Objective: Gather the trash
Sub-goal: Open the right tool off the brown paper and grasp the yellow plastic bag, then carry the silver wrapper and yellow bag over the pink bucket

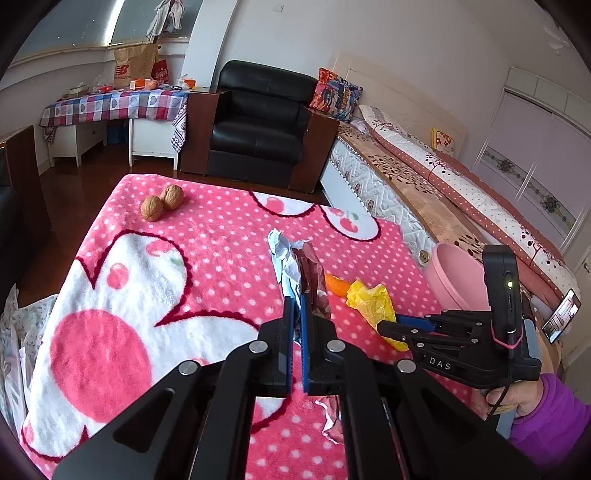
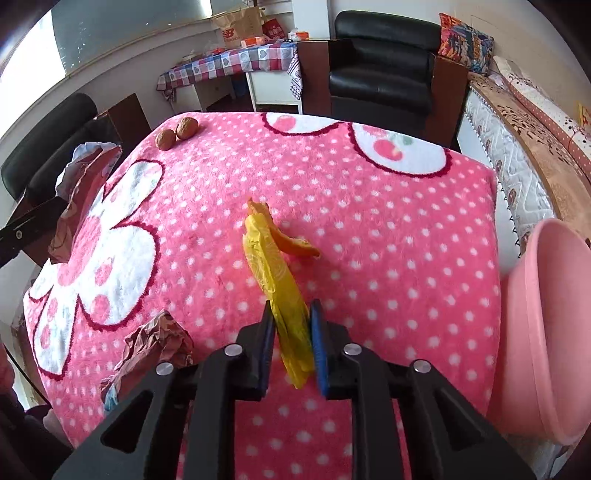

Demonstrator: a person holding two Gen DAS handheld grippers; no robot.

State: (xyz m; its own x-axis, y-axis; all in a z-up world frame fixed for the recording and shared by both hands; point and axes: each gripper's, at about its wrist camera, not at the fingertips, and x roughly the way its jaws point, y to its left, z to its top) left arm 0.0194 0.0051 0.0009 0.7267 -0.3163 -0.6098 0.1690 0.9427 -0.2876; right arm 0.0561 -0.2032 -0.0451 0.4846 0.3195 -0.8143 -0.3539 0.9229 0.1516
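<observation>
Trash is half gathered: left tool (image 1: pixel 297 310) clamps a foil wrapper (image 1: pixel 312 273), right tool (image 2: pixel 293 325) grips yellow plastic (image 2: pixel 273 273), orange peel (image 2: pixel 295 243) ahead and pink bin (image 2: pixel 546 325) beside it wait.

White letters "DAS" on the black body of the right gripper (image 1: pixel 400 326) — read in the left wrist view. Brown paper bag (image 1: pixel 135 65) on the far checked-cloth table (image 1: pixel 110 107) carries the red "NB" logo with "new balance" under it — logo also legible in the right wrist view (image 2: pixel 236 27). Red bag (image 1: pixel 160 72) beside it has white print, too small to read.
</observation>
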